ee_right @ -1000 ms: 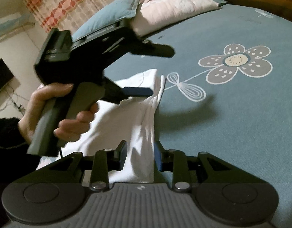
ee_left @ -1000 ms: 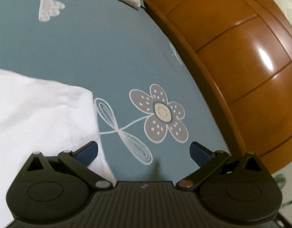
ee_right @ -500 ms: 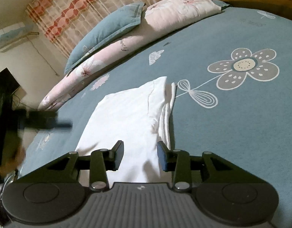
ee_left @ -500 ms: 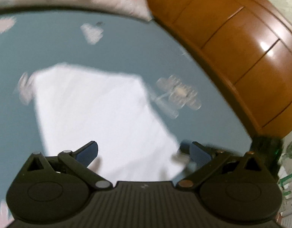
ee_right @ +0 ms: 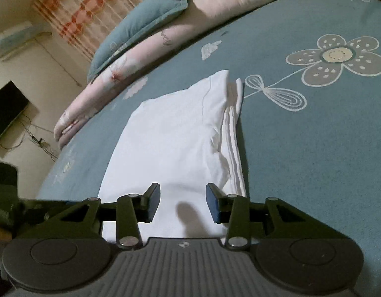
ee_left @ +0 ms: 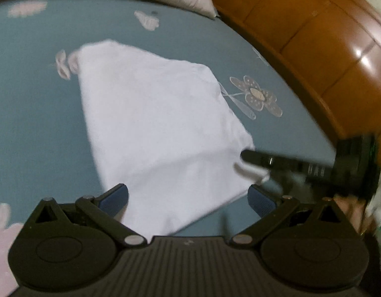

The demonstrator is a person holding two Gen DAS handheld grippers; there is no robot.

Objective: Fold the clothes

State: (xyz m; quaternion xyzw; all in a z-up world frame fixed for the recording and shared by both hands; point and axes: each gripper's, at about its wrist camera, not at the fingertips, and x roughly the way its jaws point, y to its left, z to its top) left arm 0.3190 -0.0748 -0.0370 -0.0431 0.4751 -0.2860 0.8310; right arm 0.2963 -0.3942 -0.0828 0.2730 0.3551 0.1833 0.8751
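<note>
Right wrist view: folded white garment (ee_right: 180, 133) flat on teal bedsheet (ee_right: 314, 148), stacked edges facing flower print (ee_right: 336, 57). Right hand-held gripper (ee_right: 183, 201) jaws parted over near end of garment, pads apparently not pressing cloth. Left wrist view: left hand-held gripper (ee_left: 188, 198) jaws wide apart, empty, above garment (ee_left: 160, 123); picture blurred.

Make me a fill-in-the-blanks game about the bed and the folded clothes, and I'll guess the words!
1. The folded cloth on the bed is coloured ____.
2. The bedsheet is blue with a big grey ____ drawn on it.
3. The pads of the right hand-held gripper stand ____, not pinching the cloth.
4. Behind the pillows hangs a ____ with orange shapes.

Missing words: white; flower; apart; curtain
</note>
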